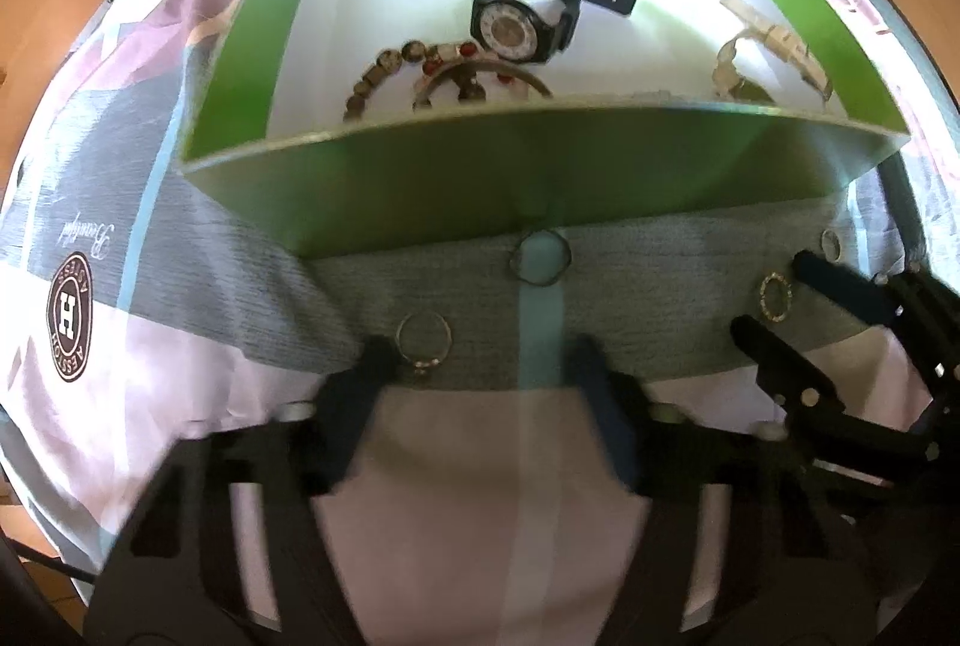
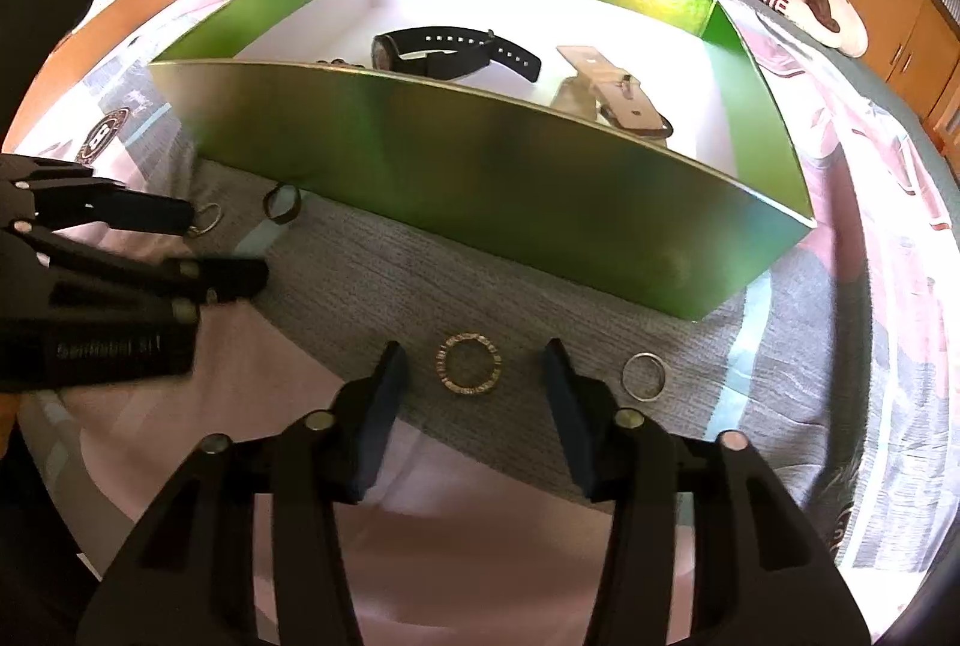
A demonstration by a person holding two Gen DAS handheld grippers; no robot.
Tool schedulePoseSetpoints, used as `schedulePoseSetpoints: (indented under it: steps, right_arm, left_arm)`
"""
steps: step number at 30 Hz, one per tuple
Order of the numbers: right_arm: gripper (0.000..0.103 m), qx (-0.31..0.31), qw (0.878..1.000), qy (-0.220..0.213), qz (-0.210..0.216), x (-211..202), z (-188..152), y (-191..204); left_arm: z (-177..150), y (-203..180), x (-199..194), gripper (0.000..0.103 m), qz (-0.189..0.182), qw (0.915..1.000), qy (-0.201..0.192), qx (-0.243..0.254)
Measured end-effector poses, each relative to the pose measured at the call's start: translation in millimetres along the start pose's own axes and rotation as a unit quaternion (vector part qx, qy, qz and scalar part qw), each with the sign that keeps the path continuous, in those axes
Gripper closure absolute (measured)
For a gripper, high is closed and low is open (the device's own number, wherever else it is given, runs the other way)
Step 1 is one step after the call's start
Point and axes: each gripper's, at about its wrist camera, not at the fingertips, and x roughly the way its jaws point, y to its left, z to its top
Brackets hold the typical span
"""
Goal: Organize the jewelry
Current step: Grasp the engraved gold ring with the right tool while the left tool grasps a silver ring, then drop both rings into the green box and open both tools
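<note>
The studded ring [image 2: 468,364] lies flat on the bed [image 2: 372,286] before the green box [image 2: 480,172], between the right gripper [image 2: 474,376]'s spread fingers, untouched; the left gripper [image 1: 480,364] is spread too.

Two fisheye wrist cameras look steeply down along their own jaws, close above a bed [image 1: 180,406]. Both face a green box [image 1: 540,166] just beyond the jaws. Each view also catches the other gripper at its edge.
</note>
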Motion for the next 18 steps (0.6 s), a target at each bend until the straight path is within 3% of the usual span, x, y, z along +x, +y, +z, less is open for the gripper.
schedulePoseSetpoints:
  steps: [1,3,4,12,18]
  right_arm:
    - [0.079,-0.001,1.0,-0.001,0.001,-1,0,1]
    - [0.081,-0.001,1.0,0.0,0.001,-2,0,2]
    - [0.082,0.0,1.0,0.0,0.0,-4,-1,3]
    - [0.082,0.019,1.0,-0.019,0.005,-16,5,-5]
    - [0.082,0.035,0.999,-0.035,0.014,-31,9,-13]
  left_arm:
    - [0,2,-1,0.064,0.0,1.0,-0.001,-0.004]
    - [2,3,-6,0.072,-0.005,0.9999,0.0,-0.015]
    - [3,5,-7,0.083,-0.006,0.9998,0.0,-0.02]
    - [1,12,-20,0.084,-0.003,0.9997,-0.013,-0.022]
    - [7,35,-48,0.085,-0.032,0.9977,-0.034,-0.049]
